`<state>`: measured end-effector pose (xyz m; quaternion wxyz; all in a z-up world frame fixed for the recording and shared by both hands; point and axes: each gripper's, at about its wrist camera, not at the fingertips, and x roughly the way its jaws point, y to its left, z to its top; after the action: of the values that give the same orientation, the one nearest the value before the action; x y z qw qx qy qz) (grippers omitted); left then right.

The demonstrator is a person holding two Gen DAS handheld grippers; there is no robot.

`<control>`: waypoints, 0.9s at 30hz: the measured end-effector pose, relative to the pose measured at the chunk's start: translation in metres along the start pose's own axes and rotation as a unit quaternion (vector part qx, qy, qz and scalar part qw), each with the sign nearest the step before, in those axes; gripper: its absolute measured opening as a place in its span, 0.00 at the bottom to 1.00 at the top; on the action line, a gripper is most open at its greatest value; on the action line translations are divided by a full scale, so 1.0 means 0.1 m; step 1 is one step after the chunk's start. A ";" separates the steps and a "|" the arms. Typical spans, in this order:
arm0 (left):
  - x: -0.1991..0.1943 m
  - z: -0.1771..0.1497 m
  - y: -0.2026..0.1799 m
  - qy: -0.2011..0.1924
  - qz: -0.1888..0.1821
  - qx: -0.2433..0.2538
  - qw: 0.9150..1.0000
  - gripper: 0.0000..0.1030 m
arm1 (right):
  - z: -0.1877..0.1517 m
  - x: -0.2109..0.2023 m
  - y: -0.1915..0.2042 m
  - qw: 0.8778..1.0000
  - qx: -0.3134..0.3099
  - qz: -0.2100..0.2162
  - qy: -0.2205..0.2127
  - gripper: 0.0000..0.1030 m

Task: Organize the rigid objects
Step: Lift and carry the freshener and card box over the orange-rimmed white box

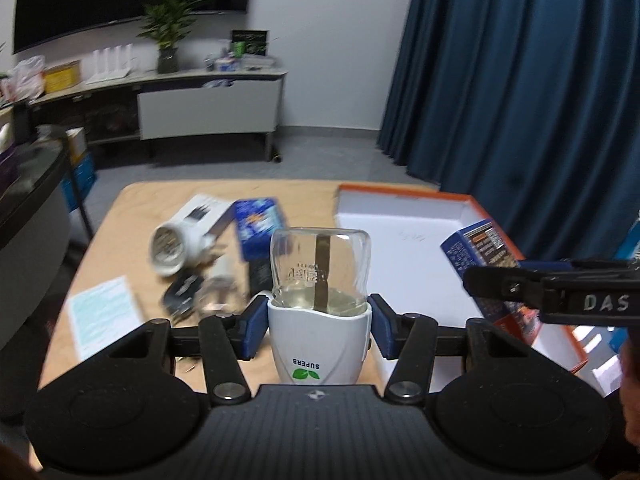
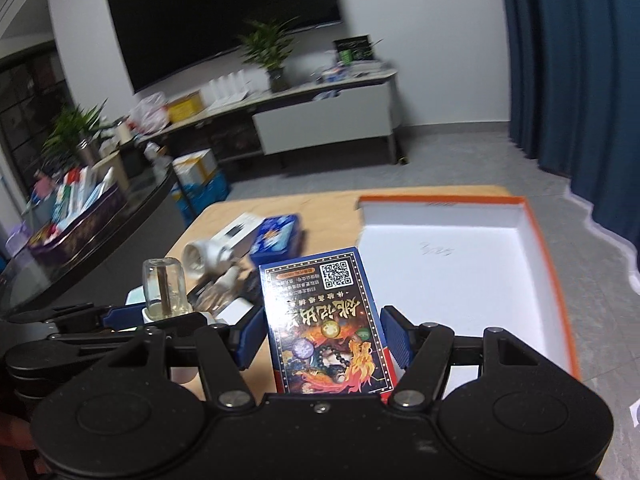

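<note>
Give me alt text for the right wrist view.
The right gripper holds a blue printed card box above a wooden table, beside an empty orange-rimmed white tray. At left, the left gripper holds a white device with a glass bottle.

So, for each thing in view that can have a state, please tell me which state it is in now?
Left gripper: fingers shut on the white device.
White device: held, lifted, its clear glass bottle pointing away from the camera.
Right gripper: fingers shut on the blue printed box.
Blue printed box: held, closed, lifted.
Orange tray: open, white inside, nothing visible in it.
Small blue box: lying on the table, blurred.
White lamp socket: lying on its side.
</note>
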<state>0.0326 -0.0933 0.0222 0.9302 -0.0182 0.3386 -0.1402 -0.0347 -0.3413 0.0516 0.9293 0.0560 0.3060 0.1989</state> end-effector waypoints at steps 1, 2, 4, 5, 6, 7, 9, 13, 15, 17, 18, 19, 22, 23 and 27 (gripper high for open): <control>0.03 0.04 -0.04 -0.001 -0.008 -0.001 1.000 0.52 | 0.03 -0.03 -0.05 1.000 0.004 -0.005 -0.004 0.74; 0.05 0.08 -0.09 -0.004 -0.014 0.001 1.000 0.52 | 0.06 -0.05 -0.10 1.000 0.009 -0.010 -0.008 0.74; 0.11 0.18 -0.20 -0.013 -0.018 0.011 1.000 0.52 | 0.13 -0.10 -0.20 0.999 0.015 -0.023 -0.017 0.74; 0.14 0.24 -0.26 -0.016 -0.021 0.014 1.000 0.52 | 0.17 -0.13 -0.25 0.999 0.017 -0.030 -0.021 0.74; 0.17 0.30 -0.31 -0.020 -0.025 0.015 0.999 0.52 | 0.22 -0.16 -0.30 0.999 0.018 -0.037 -0.026 0.74; 0.19 0.37 -0.34 -0.022 -0.030 0.014 0.999 0.52 | 0.27 -0.18 -0.35 0.998 0.021 -0.043 -0.029 0.74; 0.24 0.49 -0.43 -0.024 -0.037 0.016 0.999 0.52 | 0.38 -0.22 -0.45 0.997 0.032 -0.057 -0.036 0.74; 0.32 0.71 -0.57 -0.030 -0.047 0.021 0.998 0.52 | 0.58 -0.31 -0.60 0.994 0.038 -0.084 -0.052 0.74; 0.38 0.81 -0.67 -0.036 -0.040 0.028 0.998 0.52 | 0.66 -0.33 -0.67 0.993 0.041 -0.098 -0.058 0.74; 0.46 0.87 -0.70 -0.035 -0.038 0.024 0.998 0.52 | 0.72 -0.31 -0.75 0.991 0.047 -0.108 -0.060 0.74; 0.52 0.88 -0.70 -0.031 -0.037 0.018 0.999 0.52 | 0.74 -0.29 -0.78 0.991 0.049 -0.113 -0.059 0.74; 0.56 0.90 -0.71 -0.028 -0.036 0.014 0.999 0.52 | 0.75 -0.27 -0.81 0.990 0.053 -0.116 -0.057 0.74; 0.66 0.89 -0.72 -0.019 -0.034 0.012 0.999 0.52 | 0.76 -0.17 -0.89 0.989 0.062 -0.124 -0.045 0.74; 0.68 0.89 -0.74 -0.017 -0.031 0.014 0.999 0.52 | 0.75 -0.13 -0.91 0.989 0.064 -0.127 -0.041 0.74; 0.81 0.84 -0.71 -0.005 -0.024 0.018 1.000 0.52 | 0.72 -0.01 -0.96 0.989 0.067 -0.131 -0.029 0.74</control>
<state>0.1275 -0.1892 0.0450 0.9284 -0.0107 0.3309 -0.1685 0.0388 -0.4281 0.0883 0.9499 0.0834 0.2967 0.0528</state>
